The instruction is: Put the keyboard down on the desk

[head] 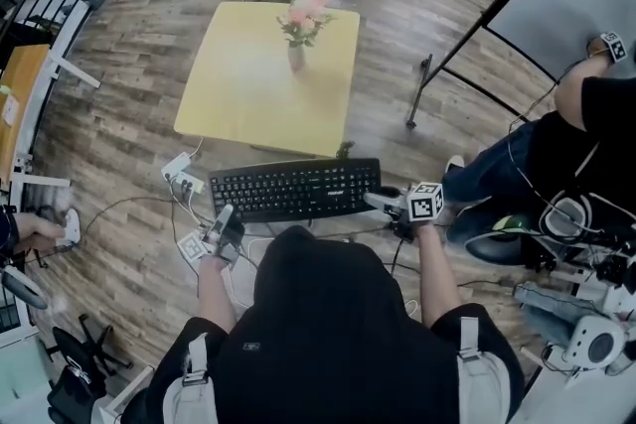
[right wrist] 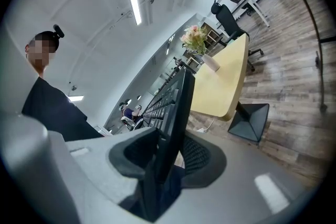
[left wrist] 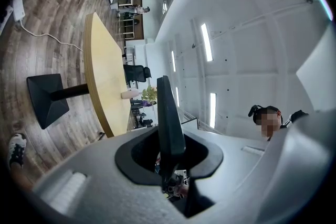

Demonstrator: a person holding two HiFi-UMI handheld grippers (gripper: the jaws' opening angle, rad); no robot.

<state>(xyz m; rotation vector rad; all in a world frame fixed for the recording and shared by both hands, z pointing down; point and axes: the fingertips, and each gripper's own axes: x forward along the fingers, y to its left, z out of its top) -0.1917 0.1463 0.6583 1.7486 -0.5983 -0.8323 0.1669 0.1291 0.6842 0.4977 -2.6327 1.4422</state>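
A: Where's the keyboard?

B: Held at the desk's six o'clock edge, left gripper and right gripper each clamping an end. Carry it level toward twelve, stopping short of the vase.

At six o'clock in the head view, the person wears a black hooded top with the hood up. A small pale mark on its back is perhaps a logo. Its sleeves stop short of the forearms. A light grey left strap with a buckle lies at seven o'clock, and a matching right strap at five. The left gripper and right gripper have pale grey shells with black pads. The left cube and right cube are white with black square markers.
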